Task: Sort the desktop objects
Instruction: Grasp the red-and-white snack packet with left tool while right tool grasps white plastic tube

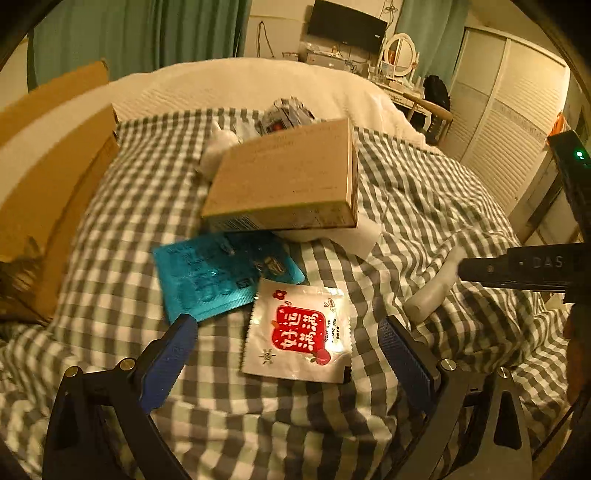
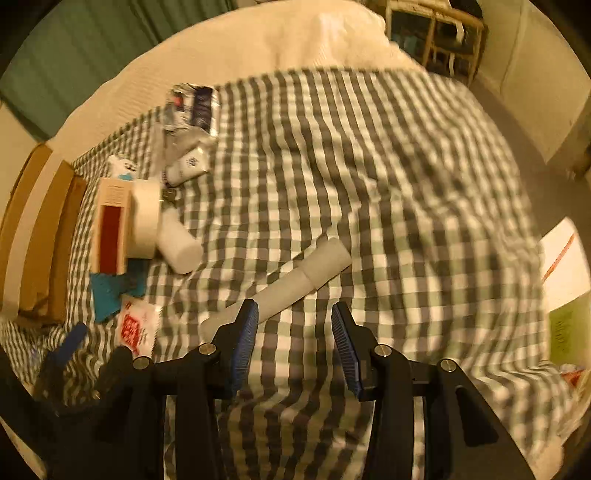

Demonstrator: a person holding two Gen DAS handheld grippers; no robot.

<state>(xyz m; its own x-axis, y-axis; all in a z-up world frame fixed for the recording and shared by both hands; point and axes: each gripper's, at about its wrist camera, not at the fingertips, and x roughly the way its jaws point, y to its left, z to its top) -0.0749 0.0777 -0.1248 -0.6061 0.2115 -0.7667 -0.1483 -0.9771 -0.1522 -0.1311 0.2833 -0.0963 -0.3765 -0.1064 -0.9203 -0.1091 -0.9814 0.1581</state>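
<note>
Left gripper (image 1: pixel 288 354) jaws wide apart, empty, straddling the white sachet (image 1: pixel 297 330) on the checked cloth (image 1: pixel 122 206); sachet's top-left edge overlaps the teal pack (image 1: pixel 221 275), tan box (image 1: pixel 288 177) stacked just behind. Right gripper (image 2: pixel 294 341) partly apart, empty, over bare cloth; grey tube (image 2: pixel 291 284) just beside its left finger, possibly touching, blur hides it. Open cloth to the right.

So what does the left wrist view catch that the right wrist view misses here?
Left wrist only: a dark wall screen and an oval vanity mirror.
Right wrist only: a crumpled silver foil packet and the red face of the tan carton.
Both: checked grey-white bedcover, teal blister pack, white sachet with red label, long white tube.
</note>
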